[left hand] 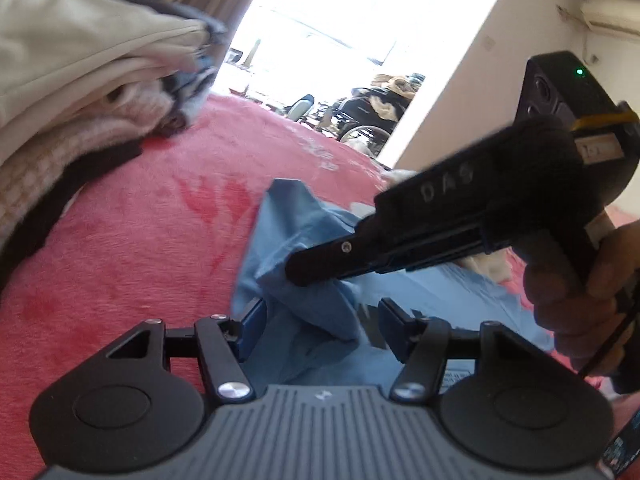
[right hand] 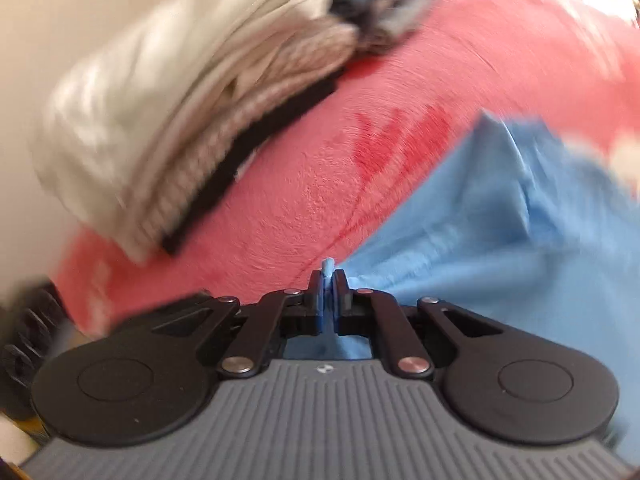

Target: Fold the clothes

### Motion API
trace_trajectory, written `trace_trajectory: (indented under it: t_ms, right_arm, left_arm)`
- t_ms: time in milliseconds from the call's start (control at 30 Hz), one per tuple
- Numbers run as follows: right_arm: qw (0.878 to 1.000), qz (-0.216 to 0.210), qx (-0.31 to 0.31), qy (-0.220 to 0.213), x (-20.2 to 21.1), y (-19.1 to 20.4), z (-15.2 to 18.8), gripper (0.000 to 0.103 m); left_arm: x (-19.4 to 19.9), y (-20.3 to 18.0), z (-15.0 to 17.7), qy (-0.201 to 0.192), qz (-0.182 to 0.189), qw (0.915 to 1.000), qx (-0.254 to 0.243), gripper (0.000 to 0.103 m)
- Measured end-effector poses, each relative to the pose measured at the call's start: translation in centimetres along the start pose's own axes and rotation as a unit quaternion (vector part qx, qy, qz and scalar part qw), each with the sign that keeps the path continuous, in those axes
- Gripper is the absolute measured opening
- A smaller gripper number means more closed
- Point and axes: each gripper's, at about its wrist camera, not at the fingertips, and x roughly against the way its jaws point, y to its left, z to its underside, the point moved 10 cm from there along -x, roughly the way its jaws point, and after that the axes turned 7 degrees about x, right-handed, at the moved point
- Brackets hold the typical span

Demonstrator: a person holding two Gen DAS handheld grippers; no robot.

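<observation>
Right tongs (right hand: 329, 296) pinch blue garment (right hand: 480, 216); left tongs (left hand: 320, 328) spread

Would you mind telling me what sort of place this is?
Probably a bedroom at home: a pink blanket covers a bed-like surface, a clothes pile sits on it, and a wall air conditioner is mounted above.

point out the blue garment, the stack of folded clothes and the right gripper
blue garment (right hand: 460, 216): right wrist view, on its flat spread part
stack of folded clothes (left hand: 72, 92): left wrist view, on the cream top layers
right gripper (right hand: 329, 294): right wrist view, between its fingertips, shut on a pinch of blue cloth
</observation>
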Motion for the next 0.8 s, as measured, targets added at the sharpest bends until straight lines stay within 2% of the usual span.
trace_trajectory:
  t_ms: [67, 133, 267, 367, 467, 500, 633, 733, 800]
  right_arm:
    - [0.999, -0.015, -0.032, -0.012, 0.5, -0.5, 0.4, 0.003]
    - [0.997, -0.031, -0.064, -0.025, 1.1, -1.0, 0.7, 0.006]
    - [0.989, -0.061, -0.127, -0.049, 2.2, -2.1, 1.4, 0.007]
    - [0.982, -0.078, -0.154, -0.071, 3.6, -3.2, 0.4, 0.009]
    - [0.982, -0.05, -0.156, -0.094, 4.8, -4.9, -1.4, 0.015]
    - [0.983, -0.032, -0.155, -0.097, 5.0, -5.5, -2.0, 0.022]
    - [0.984, 0.024, -0.158, -0.076, 4.2, -7.5, -3.6, 0.028]
    - [0.975, 0.053, -0.21, -0.045, 2.8, -9.4, -3.9, 0.029]
    - [0.968, 0.056, -0.241, -0.039, 2.2, -10.3, -3.9, 0.029]
  left_arm:
    - [-0.4, -0.9, 0.4, -0.006, -0.007, 0.9997, -0.023, 0.059]
    - [-0.7, -1.5, 0.5, -0.012, -0.014, 0.9996, -0.023, 0.056]
    - [-1.5, -1.2, 0.2, -0.018, -0.018, 0.9996, 0.013, 0.046]
    - [-1.7, -0.3, -0.1, -0.016, -0.016, 0.9984, 0.052, 0.045]
    - [-1.8, 0.8, -0.4, -0.017, -0.009, 0.9955, 0.093, 0.044]
    - [-1.7, 1.1, -0.6, -0.019, -0.009, 0.9946, 0.101, 0.044]
    - [-2.1, 1.8, -0.9, -0.019, -0.004, 0.991, 0.133, 0.044]
    - [-2.2, 1.8, -0.9, -0.018, -0.006, 0.9914, 0.13, 0.043]
    - [-2.3, 1.8, -1.0, -0.019, -0.004, 0.9912, 0.131, 0.038]
